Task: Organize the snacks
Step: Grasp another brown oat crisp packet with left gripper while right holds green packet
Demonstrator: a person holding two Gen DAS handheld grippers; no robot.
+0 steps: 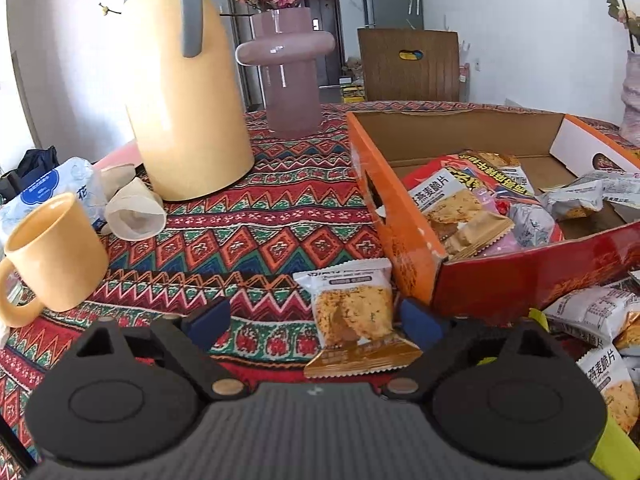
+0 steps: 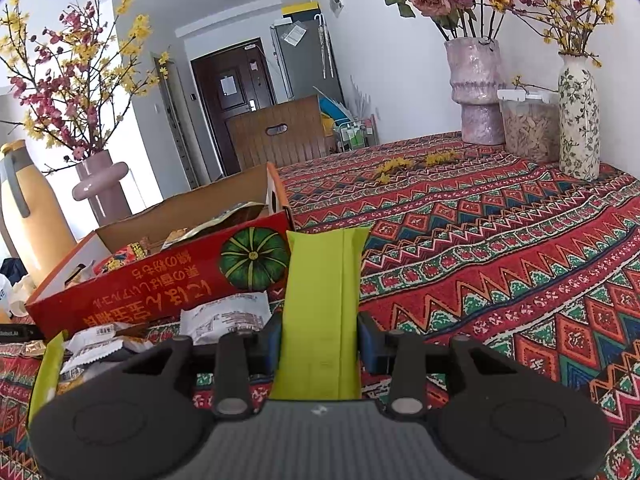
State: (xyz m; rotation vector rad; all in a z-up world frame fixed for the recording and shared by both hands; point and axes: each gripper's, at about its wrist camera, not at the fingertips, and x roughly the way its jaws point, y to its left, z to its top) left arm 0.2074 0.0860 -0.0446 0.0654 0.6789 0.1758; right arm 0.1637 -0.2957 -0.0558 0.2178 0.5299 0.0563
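My left tongs stand wide apart around a cracker packet lying on the tabletop just beside the orange box, pads not pressing it; my right tongs clamp a lime-green packet near that box.

Snack packet inside the orange box, at 3 o'clock in the left wrist view: "燕麦脆片". Same "燕麦脆片" on another packet at 4 o'clock. Tissue pack at 9 o'clock: "花", rest too small. Right wrist view: the box's red side carries upside-down yellow Japanese print, unreadable.
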